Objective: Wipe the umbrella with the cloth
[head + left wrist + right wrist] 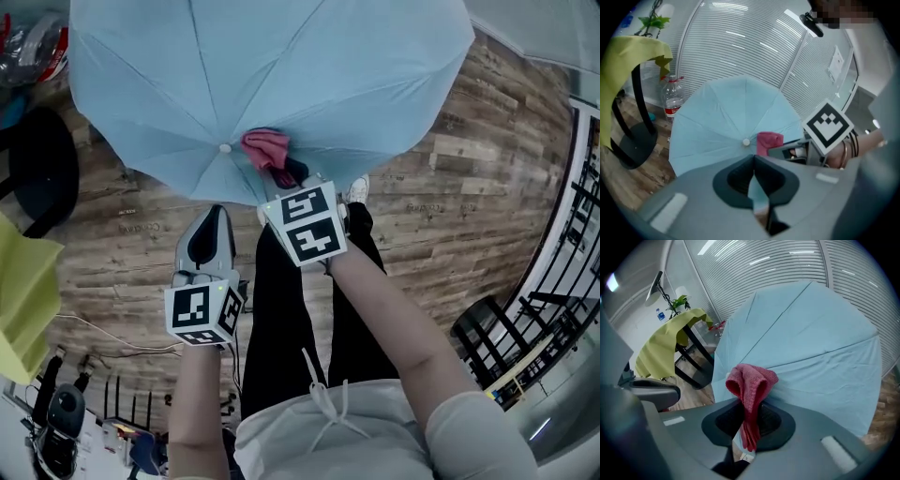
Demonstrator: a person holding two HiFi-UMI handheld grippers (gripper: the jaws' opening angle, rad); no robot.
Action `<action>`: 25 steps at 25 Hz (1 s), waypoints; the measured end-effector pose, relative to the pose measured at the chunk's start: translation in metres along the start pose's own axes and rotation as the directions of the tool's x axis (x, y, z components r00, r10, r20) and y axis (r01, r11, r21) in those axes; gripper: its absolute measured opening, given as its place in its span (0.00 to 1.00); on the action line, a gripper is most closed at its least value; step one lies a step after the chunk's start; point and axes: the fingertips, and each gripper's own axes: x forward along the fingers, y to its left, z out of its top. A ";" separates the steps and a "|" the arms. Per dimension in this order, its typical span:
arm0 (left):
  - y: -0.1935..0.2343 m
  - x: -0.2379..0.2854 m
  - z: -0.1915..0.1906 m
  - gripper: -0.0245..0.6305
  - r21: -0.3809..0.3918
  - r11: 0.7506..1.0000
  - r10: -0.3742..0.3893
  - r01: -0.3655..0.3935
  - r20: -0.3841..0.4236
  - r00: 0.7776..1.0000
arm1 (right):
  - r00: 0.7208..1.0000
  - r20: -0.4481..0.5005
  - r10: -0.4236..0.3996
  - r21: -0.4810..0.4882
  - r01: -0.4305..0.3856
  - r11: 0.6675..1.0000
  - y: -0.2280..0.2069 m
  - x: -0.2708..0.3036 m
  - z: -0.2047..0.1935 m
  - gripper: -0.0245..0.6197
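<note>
Wiping is judged to be under way but far from complete. The open pale-blue umbrella (820, 333) is seen resting on the wooden floor (450, 187) with its canopy turned towards the person, and no panel can be told apart as cleaned. The red cloth (751, 380) is pressed against the canopy just beside the white tip (224, 147). It is clamped as a bunched fold between the closed jaws of the right tool (749, 423). The left tool (753, 161) is held near the canopy rim, its jaws brought together on nothing. Most panels are presumed to remain unwiped.
</note>
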 end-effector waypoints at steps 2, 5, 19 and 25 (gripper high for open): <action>0.003 0.001 -0.003 0.05 -0.016 1.000 0.009 -0.009 -0.003 1.000 | 1.000 0.000 0.000 0.009 0.000 1.000 -0.001 0.005 -0.001 0.13; -0.006 0.005 -0.007 0.05 -0.013 1.000 0.001 -0.001 -0.012 1.000 | 1.000 -0.007 -0.002 0.023 0.002 1.000 -0.011 0.006 -0.008 0.13; -0.070 0.035 -0.015 0.05 0.039 0.998 -0.054 0.056 -0.056 0.997 | 0.999 -0.032 -0.016 0.088 0.019 0.996 -0.075 -0.011 -0.041 0.13; -0.095 0.050 -0.018 0.05 0.069 0.995 -0.070 0.076 -0.081 0.994 | 0.999 -0.031 -0.026 0.121 0.029 0.992 -0.107 -0.023 -0.051 0.13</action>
